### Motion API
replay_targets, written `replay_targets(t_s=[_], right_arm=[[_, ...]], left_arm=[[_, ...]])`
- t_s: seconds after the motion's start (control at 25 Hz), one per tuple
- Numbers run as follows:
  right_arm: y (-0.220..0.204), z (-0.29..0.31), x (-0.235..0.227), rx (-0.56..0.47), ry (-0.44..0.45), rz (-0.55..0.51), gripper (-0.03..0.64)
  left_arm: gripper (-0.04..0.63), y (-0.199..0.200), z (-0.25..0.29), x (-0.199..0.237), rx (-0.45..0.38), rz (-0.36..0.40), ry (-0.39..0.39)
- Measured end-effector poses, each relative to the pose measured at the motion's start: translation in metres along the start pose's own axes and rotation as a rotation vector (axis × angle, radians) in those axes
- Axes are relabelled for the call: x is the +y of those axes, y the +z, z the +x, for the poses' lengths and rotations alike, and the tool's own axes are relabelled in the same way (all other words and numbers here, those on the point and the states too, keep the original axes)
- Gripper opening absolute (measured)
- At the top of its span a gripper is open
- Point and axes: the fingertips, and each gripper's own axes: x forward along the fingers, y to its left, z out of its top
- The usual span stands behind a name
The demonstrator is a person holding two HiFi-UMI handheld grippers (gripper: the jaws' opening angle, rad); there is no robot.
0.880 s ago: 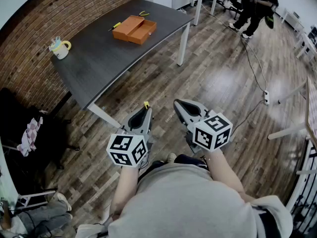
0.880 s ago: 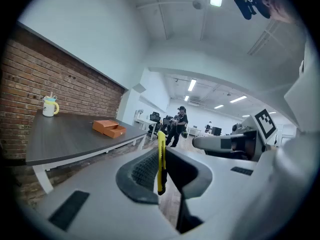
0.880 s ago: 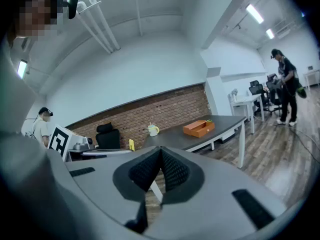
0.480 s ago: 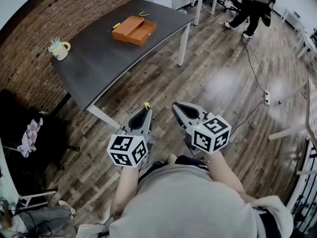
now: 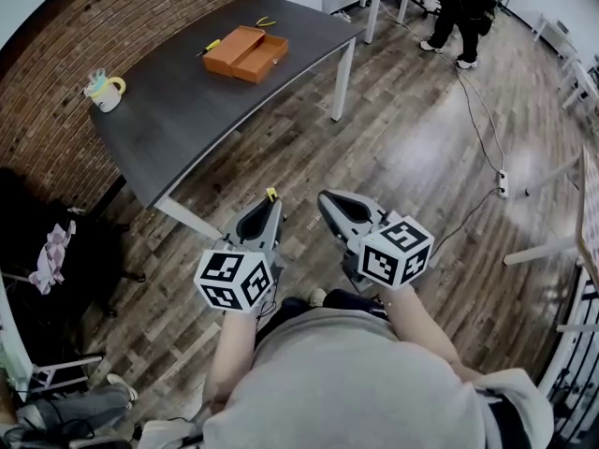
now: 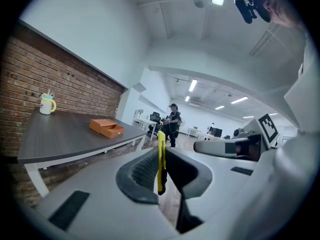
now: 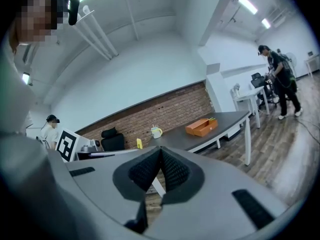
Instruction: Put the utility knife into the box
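My left gripper (image 6: 159, 170) has its jaws closed on the utility knife (image 6: 161, 160). The knife is a thin yellow strip standing upright between the ribbed pads, with its top poking out past the tips. My right gripper (image 7: 160, 173) has its jaws pressed together, pad against pad, with nothing between them.

Both grippers hang side by side over the wooden floor (image 5: 421, 157), off the near corner of the dark counter (image 5: 187, 110) and well apart from it. Neither one touches the counter. The left gripper is the one nearer that corner.

The box (image 5: 247, 52) is orange and lies open on the counter towards its far end, away from the knife I carry. A small yellow-handled tool (image 5: 212, 47) lies on the counter just beside the box, on the side facing the brick wall (image 5: 112, 17). That wall runs along the counter's long edge. A pale mug (image 5: 103, 90) with a yellow handle stands near the counter's other end, close to the wall edge and well apart from the box.

Beyond the counter's far end a person (image 5: 463, 7) in dark clothes stands on the floor
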Motion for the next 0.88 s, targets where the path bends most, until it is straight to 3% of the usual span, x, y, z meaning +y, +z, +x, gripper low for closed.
replay_targets(t_s=[0.52,0.88], right_arm=[[-0.017,-0.012,-0.033,0.043,0.009,0.062,0.008],[-0.011,0.018,-0.067,0.032,-0.017,0.103,0.008]], left_arm=[[0.055,-0.025,0.021,-0.008,0.053,-0.037,0.052],[0.055,-0.023,0.061,0.014,0.084,-0.034,0.022]])
